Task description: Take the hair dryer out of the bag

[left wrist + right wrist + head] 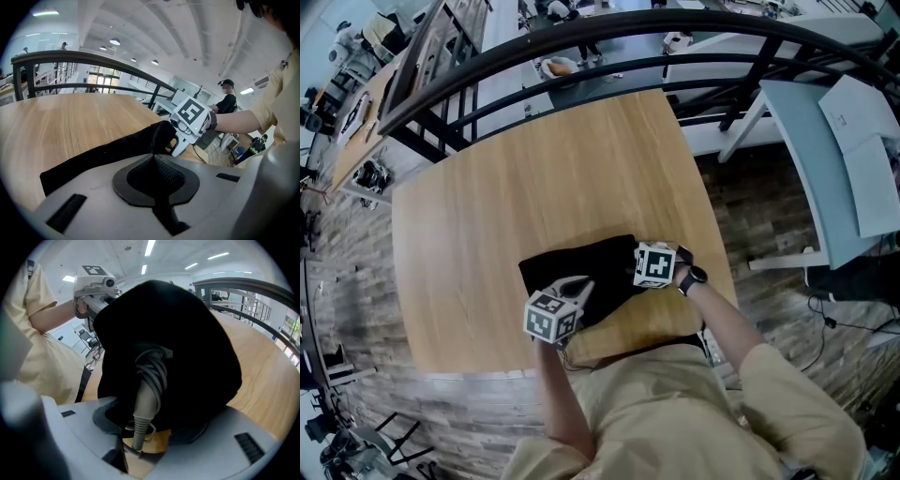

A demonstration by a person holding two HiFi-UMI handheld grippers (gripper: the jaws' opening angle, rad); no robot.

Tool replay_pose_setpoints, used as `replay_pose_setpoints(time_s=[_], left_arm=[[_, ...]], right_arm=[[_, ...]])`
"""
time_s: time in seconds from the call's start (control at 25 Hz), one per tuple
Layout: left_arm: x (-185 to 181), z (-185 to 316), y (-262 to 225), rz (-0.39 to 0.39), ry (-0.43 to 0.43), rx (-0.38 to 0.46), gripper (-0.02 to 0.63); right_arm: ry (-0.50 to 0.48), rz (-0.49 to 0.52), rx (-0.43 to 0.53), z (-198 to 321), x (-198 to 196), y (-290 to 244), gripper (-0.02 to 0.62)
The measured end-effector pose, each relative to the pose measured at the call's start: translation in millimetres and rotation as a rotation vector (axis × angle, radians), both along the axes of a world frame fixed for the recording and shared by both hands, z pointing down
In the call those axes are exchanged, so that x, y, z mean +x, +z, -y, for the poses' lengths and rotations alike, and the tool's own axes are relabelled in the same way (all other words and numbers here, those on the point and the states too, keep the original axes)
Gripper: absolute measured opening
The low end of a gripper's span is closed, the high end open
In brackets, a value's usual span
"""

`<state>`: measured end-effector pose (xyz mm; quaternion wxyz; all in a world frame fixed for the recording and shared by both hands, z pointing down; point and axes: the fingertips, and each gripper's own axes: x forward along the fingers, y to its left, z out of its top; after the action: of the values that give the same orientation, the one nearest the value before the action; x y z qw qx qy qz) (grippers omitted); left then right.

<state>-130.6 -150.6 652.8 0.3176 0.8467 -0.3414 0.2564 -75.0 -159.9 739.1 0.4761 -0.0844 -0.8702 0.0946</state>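
A black cloth bag point(581, 267) lies near the front edge of the wooden table point(534, 178). My left gripper point(578, 287) is shut on the bag's cloth point(117, 150), which is pinched between its pads at the near left side. In the right gripper view the bag's mouth point(187, 333) faces me. The hair dryer's grey handle point(144, 404), with its coiled cord point(153, 369), sticks out of it. My right gripper point(150, 427) stands open around the handle's end, and its pads do not press on it. The rest of the dryer is hidden inside the bag.
A black railing point(581, 37) curves behind the table. To the right stands a pale blue desk point(811, 159) with papers on it. The table's front edge runs just below the bag, against the person's body. Another person point(228, 101) stands far off in the left gripper view.
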Motion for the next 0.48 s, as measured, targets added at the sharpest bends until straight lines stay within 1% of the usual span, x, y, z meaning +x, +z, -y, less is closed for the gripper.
replay_pose_setpoints(time_s=[0.08, 0.32, 0.48], left_arm=[[-3.2, 0.0, 1.2, -0.003, -0.014, -0.005, 0.018], [-5.5, 0.0, 4.4, -0.007, -0.037, -0.022, 0.018], [-4.3, 0.4, 5.2, -0.015, -0.034, -0.027, 0.018]], right_arm=[[0.008, 0.008, -0.003, -2.0, -2.9, 2.6, 0.181], [0.014, 0.006, 0.016, -7.7, 0.7, -2.8, 0.175], [0.046, 0.055, 0.002, -11.1, 7.0, -9.3, 0.173]])
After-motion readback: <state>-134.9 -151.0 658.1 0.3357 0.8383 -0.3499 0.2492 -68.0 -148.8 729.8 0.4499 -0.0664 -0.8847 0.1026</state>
